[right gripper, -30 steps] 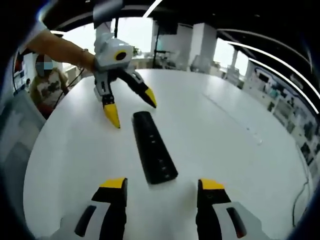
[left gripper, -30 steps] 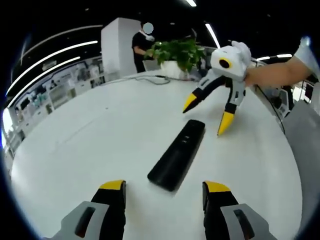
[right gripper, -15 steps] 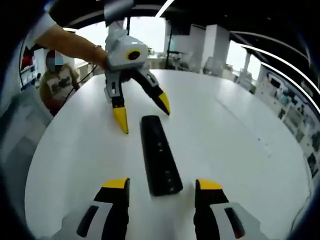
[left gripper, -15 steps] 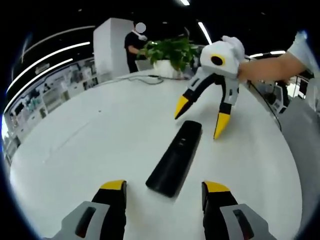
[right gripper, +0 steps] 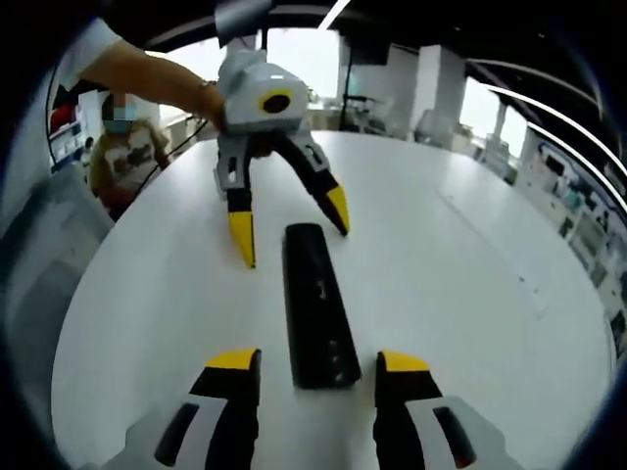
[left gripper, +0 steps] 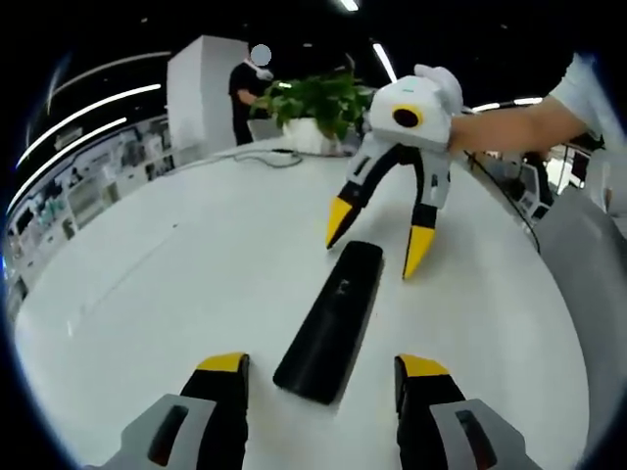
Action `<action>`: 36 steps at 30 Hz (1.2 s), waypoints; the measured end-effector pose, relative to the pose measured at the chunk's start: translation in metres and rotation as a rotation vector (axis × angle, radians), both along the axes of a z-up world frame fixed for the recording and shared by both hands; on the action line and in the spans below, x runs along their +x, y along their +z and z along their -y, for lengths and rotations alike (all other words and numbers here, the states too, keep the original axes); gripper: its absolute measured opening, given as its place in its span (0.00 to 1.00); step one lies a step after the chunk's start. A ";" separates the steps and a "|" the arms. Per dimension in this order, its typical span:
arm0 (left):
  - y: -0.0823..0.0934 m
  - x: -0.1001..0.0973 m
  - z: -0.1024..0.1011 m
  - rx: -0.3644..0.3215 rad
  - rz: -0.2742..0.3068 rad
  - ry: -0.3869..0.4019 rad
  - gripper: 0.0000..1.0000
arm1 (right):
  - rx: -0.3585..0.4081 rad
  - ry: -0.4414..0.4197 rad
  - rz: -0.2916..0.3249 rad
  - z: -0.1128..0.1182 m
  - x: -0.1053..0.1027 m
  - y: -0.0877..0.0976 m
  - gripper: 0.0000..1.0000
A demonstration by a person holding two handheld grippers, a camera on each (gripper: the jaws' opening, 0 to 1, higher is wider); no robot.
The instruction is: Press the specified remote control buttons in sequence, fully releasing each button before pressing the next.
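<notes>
Item: 1 black remote (left gripper: 330, 321), centre frame, flat on white bench (left gripper: 176, 294). Rigid, light, likely to slide; steady at long edges. Left gripper (left gripper: 318, 370), right gripper (right gripper: 308, 364): fingers wide apart, holding nothing.

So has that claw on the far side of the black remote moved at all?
Yes. In the left gripper view, the right gripper has closed in on the remote control lying on the table; its jaws now straddle the far end.
</notes>
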State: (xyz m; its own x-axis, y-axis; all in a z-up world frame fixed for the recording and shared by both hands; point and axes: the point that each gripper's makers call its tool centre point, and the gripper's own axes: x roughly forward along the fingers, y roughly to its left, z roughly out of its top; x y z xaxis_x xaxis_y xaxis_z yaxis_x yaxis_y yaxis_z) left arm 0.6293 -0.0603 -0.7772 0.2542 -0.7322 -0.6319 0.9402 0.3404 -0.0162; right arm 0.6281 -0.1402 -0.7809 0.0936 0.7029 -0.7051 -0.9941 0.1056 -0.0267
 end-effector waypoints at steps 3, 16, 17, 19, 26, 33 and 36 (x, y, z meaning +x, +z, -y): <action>0.001 0.001 0.000 0.000 0.002 -0.004 0.60 | -0.009 0.015 -0.002 -0.002 -0.002 -0.002 0.44; 0.002 -0.004 0.004 -0.018 0.004 -0.048 0.55 | -0.025 0.068 0.003 -0.006 -0.001 -0.002 0.38; 0.002 -0.005 0.003 -0.018 0.004 -0.051 0.55 | -0.027 0.071 0.004 -0.007 -0.001 -0.002 0.38; 0.002 -0.004 0.004 -0.018 0.001 -0.052 0.55 | -0.031 0.076 0.004 -0.007 -0.001 -0.002 0.38; 0.001 -0.002 0.005 -0.013 0.002 -0.060 0.54 | -0.049 0.094 0.005 -0.008 -0.001 -0.001 0.37; 0.001 -0.002 0.004 -0.002 0.003 -0.078 0.51 | -0.055 0.112 -0.002 -0.011 -0.004 -0.002 0.32; 0.001 -0.003 0.004 0.001 0.000 -0.085 0.50 | -0.059 0.114 0.000 -0.012 -0.003 -0.002 0.33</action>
State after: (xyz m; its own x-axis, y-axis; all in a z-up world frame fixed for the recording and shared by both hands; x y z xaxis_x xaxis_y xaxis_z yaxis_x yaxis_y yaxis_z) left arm 0.6261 -0.0647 -0.7761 0.1916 -0.7501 -0.6329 0.9656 0.2597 -0.0155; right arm 0.6250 -0.1286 -0.7828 0.0149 0.6666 -0.7453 -0.9995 -0.0101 -0.0291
